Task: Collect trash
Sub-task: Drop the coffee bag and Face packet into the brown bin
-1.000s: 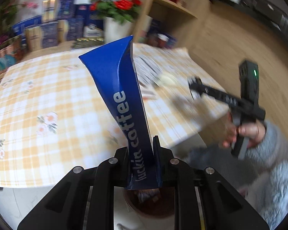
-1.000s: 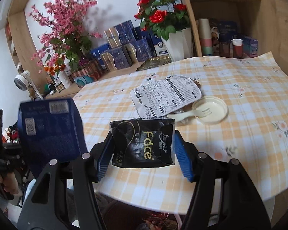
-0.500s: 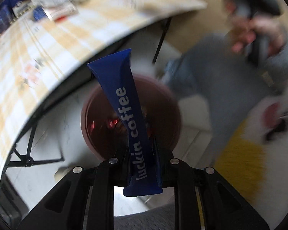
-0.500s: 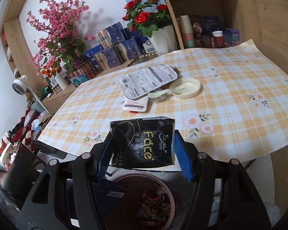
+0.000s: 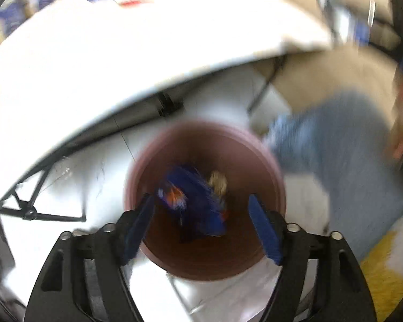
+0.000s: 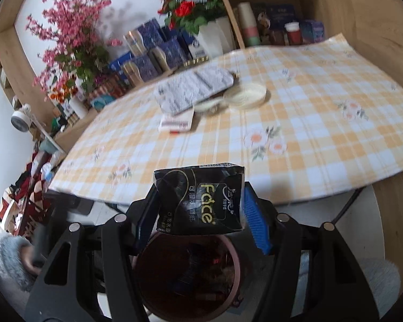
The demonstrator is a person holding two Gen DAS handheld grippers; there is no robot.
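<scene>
Left wrist view, blurred: the left gripper (image 5: 201,222) was spread wide, with nothing held, above a brown bin (image 5: 266,161). A blue coffee bag (image 5: 198,201) lay inside the bin among other scraps. Half a second earlier that bag had been clamped between the fingers; it had since been released. The table edge (image 5: 137,94) was seen above the bin, with white floor (image 5: 94,177) between them.

Right wrist view: the right gripper (image 6: 198,212) was closed on a black tissue packet (image 6: 198,201), held over the bin (image 6: 147,263), as before. Beyond, the checked tablecloth (image 6: 309,123) carried a printed pouch (image 6: 193,91), a round lid (image 6: 245,95) and a small card (image 6: 176,122), all well back from the near edge.
</scene>
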